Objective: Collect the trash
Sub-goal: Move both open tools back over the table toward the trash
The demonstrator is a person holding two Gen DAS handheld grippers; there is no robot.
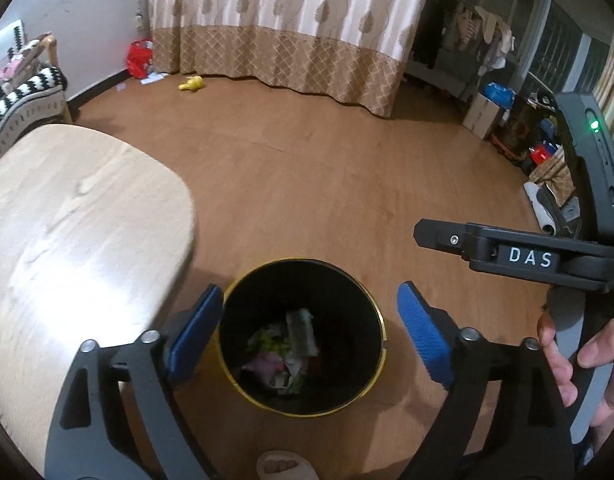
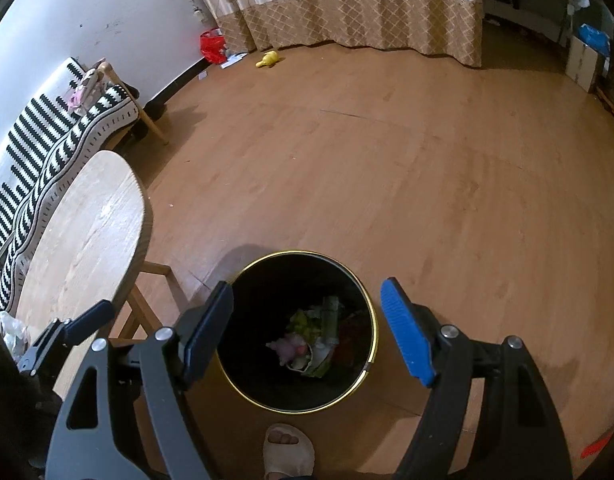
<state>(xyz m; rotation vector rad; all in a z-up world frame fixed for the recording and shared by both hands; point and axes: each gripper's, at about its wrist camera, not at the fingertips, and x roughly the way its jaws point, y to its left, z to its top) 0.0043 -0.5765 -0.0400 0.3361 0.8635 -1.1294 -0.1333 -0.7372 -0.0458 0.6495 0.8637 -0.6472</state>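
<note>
A round black bin with a gold rim [image 1: 381, 316] [image 2: 371, 312] stands on the wooden floor. Crumpled trash [image 1: 287, 348] [image 2: 311, 344] of green, pink and white lies at its bottom. My left gripper [image 1: 309, 332] hangs above the bin's mouth, open, its blue pads [image 1: 421, 332] wide apart with nothing between them. My right gripper [image 2: 307, 328] also hovers over the bin, open and empty. In the left wrist view the right gripper's black body [image 1: 527, 256] marked DAS shows at the right, held by a hand [image 1: 579, 360].
A light wooden table [image 1: 67, 240] [image 2: 87, 232] stands left of the bin. A striped sofa [image 2: 47, 140] lies behind it. A yellow object [image 1: 191, 84] [image 2: 267, 59] and a red bag [image 1: 139, 58] [image 2: 211, 46] lie by the curtain. A slippered foot [image 2: 287, 448] is just before the bin. Boxes and clutter [image 1: 507, 120] line the right wall.
</note>
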